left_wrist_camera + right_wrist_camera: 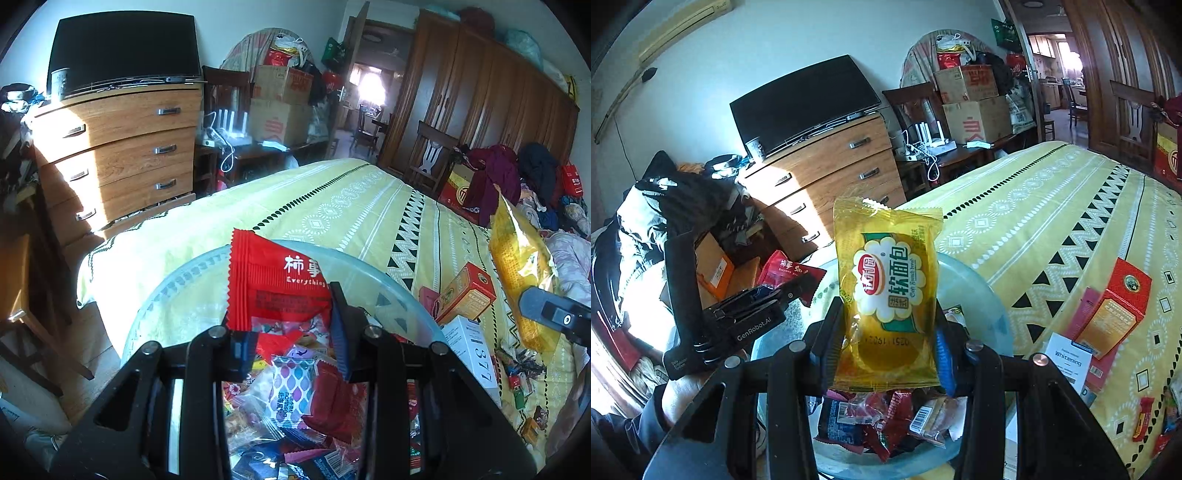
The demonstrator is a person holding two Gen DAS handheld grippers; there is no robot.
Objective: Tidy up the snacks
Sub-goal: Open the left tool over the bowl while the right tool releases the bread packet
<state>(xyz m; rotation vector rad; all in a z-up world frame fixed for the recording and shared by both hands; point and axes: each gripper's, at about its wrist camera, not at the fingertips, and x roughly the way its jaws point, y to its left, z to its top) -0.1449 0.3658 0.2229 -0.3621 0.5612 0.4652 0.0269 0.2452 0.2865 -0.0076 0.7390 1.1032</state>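
My left gripper (291,328) is shut on a red snack packet (273,280) with white lettering, held upright over a clear round tub (369,269) full of several wrapped snacks (295,391). My right gripper (886,332) is shut on a yellow soft-bread packet (886,288), also above the tub (975,284). In the left wrist view, the right gripper (554,314) and its yellow packet (517,266) sit at the right edge. The right wrist view has the left gripper (768,299) and red packet (786,271) at the left.
The tub rests on a bed with a yellow patterned sheet (351,206). An orange-red box (465,295), a white box (472,350) and loose sweets (517,369) lie to its right. A wooden chest of drawers (122,147) stands beyond the bed; clothes (517,173) are piled at the far right.
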